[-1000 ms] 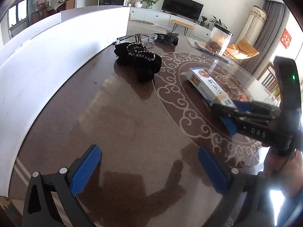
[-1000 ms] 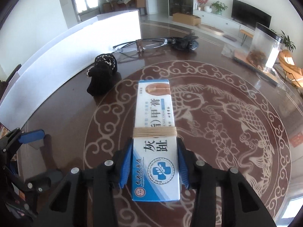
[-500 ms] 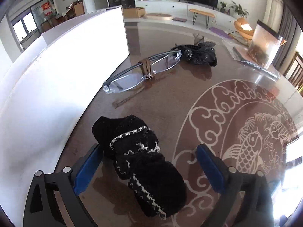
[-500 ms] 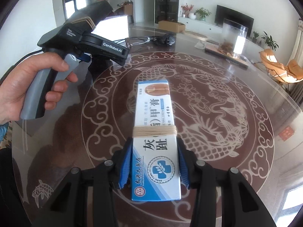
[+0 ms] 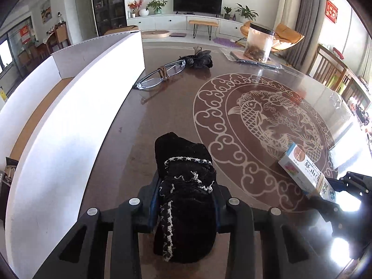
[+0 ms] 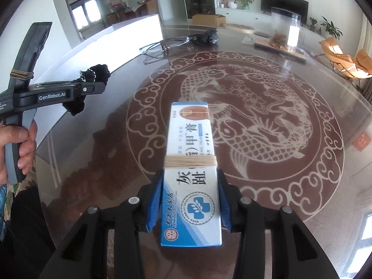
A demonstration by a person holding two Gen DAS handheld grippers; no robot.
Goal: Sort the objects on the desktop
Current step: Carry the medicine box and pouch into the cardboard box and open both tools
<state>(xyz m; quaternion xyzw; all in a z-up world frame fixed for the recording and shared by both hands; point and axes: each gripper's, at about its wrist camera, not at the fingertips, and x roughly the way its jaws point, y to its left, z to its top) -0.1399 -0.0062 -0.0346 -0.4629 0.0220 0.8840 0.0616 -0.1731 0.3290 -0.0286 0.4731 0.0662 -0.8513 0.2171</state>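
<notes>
- A white box (image 5: 76, 107) stands along the table's (image 5: 162, 116) left side.
- The left gripper (image 5: 186, 200) has its jaws closing on a black knitted glove (image 5: 183, 186), raised above the table.
- The right gripper (image 6: 189, 200) has its jaws clenched on a blue-and-white ointment carton (image 6: 190, 174), above the fish pattern.

The left gripper (image 5: 183, 200) is closing its blue-padded fingers (image 5: 154, 197) on a black knitted cloth bundle with white stitching (image 5: 184, 186), above the brown glass-topped desk with a fish motif (image 5: 255, 121). A tall white cardboard box (image 5: 76, 107) stands left; clear-framed glasses (image 5: 160, 75) lie beyond, and a blue-and-white carton (image 5: 304, 169) shows at right.
</notes>
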